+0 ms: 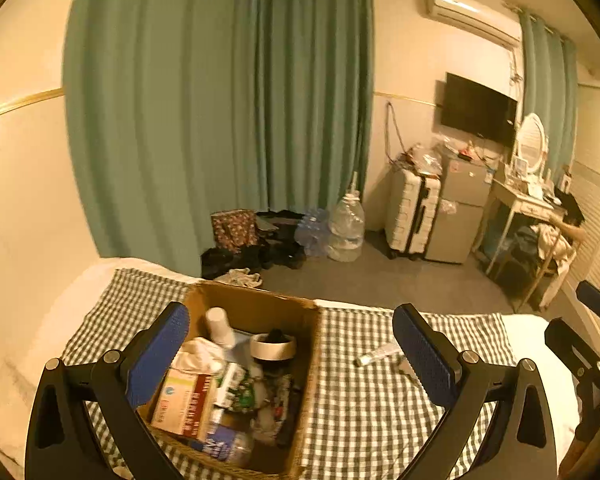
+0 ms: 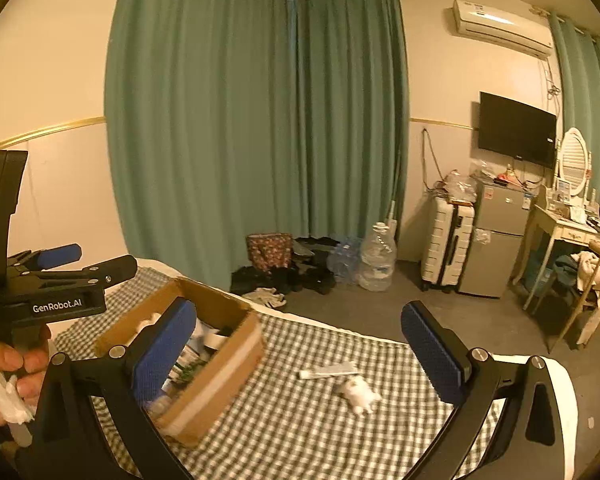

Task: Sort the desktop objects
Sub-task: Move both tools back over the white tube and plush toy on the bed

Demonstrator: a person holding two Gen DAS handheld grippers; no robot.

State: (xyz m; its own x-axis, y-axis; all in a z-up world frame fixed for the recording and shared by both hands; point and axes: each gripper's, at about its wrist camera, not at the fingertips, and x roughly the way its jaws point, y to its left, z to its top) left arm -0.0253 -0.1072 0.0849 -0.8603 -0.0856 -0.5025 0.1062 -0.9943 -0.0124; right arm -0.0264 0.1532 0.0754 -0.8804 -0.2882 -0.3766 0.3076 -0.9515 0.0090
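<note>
My left gripper (image 1: 292, 352) fills the bottom of the frame with its blue pads (image 1: 160, 354) spread wide and nothing between them, and behind the gap a cardboard box (image 1: 256, 304) sits at lower centre on the green checked cloth (image 1: 364, 412), crammed with a roll of tape (image 1: 272, 347), a white bottle (image 1: 219, 326), a red and white carton (image 1: 182, 404) and crumpled tissue (image 1: 200, 354). Just right of the box a small tube (image 1: 376, 354) lies on the cloth, and a part of my right gripper (image 1: 588, 344) shows at the right edge. Green curtains (image 1: 220, 100) fill the upper middle
</note>
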